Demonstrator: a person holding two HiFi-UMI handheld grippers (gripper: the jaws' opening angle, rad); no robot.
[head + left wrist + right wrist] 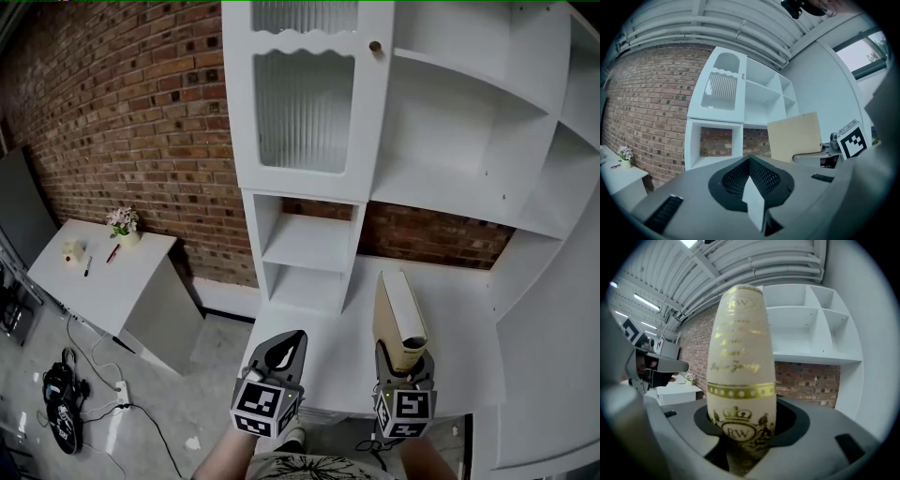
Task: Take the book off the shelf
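A cream book (399,319) with gold print on its spine stands upright over the white counter (450,328), in front of the empty white shelves (469,159). My right gripper (404,364) is shut on its lower end. In the right gripper view the spine (740,366) fills the middle, pinched between the two grey jaws. My left gripper (279,354) hangs to the left of the book over the counter's front edge, jaws together and holding nothing. The left gripper view shows the book's cover (794,137) and the right gripper (836,150) off to the right.
A tall cabinet door with ribbed glass (305,108) stands above two small open cubbies (305,246). A brick wall (122,122) runs behind. At the left a low white table (98,277) carries a flower pot (123,223). Cables (66,403) lie on the floor.
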